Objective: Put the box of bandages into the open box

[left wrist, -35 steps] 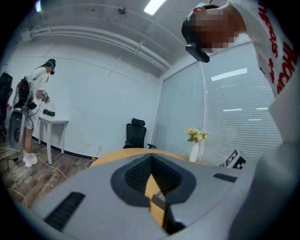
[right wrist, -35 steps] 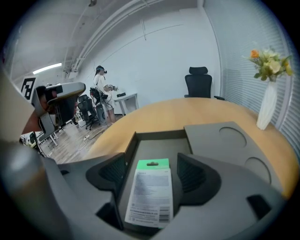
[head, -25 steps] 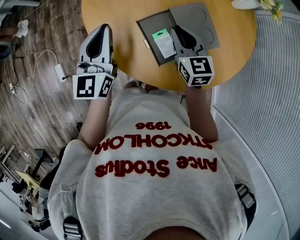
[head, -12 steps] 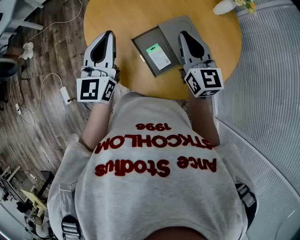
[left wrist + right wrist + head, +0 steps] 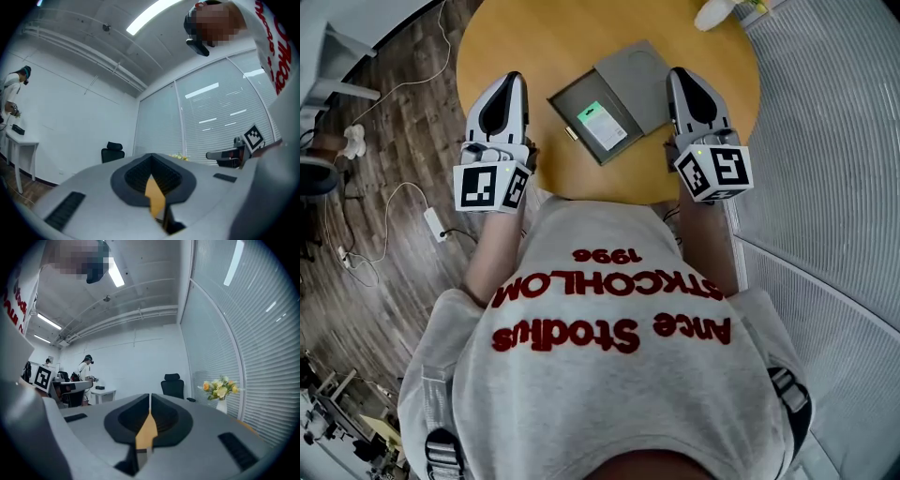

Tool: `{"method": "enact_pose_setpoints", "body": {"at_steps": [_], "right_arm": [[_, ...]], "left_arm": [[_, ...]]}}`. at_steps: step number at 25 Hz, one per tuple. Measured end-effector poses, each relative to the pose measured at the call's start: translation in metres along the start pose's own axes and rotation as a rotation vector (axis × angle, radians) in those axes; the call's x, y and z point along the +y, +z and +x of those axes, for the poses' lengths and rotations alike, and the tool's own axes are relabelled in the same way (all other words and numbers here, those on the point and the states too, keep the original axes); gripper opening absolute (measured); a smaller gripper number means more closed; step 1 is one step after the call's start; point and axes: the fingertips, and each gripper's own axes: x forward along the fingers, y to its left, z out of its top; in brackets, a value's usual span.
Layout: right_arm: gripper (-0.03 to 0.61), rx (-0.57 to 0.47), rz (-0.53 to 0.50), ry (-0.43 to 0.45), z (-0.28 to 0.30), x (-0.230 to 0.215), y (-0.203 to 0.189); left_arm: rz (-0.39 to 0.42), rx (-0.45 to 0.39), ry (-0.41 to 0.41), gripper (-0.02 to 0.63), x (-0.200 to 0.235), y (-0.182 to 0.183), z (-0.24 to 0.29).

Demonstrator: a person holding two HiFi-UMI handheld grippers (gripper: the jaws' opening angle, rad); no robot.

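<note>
The bandage box (image 5: 602, 127), white with a green end, lies flat inside the grey tray of the open box (image 5: 570, 97) on the round wooden table (image 5: 544, 37). The box's lid (image 5: 639, 73) lies joined to the tray on its right. My right gripper (image 5: 679, 75) hovers beside the lid's right edge, shut and empty, apart from the bandage box. My left gripper (image 5: 510, 81) hangs left of the tray, shut with nothing in it. Both gripper views look level across the room over shut jaws, left gripper (image 5: 151, 157) and right gripper (image 5: 149, 397).
A white vase of flowers (image 5: 717, 11) stands at the table's far right edge. Cables and a power adapter (image 5: 436, 223) lie on the wood floor at left. A slatted wall (image 5: 825, 141) curves along the right. An office chair (image 5: 172, 385) and a standing person (image 5: 86, 366) are far off.
My right gripper has drawn back off the open box to its right side and risen. The left gripper has risen too. The bandage box stays in the tray.
</note>
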Motion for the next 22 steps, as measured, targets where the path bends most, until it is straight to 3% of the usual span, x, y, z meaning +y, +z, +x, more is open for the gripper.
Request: {"method": "enact_pose_setpoints", "body": {"at_steps": [7,22], "right_arm": [[0.014,-0.021,0.003,-0.093,-0.033,-0.022,0.009],[0.008,-0.039,0.001,-0.126,-0.047,-0.023,0.01]], "left_arm": [[-0.014,-0.01,-0.054,0.0,-0.016,0.003,0.011],[-0.023,-0.019,-0.081,0.0,-0.026,-0.001,0.012]]}}
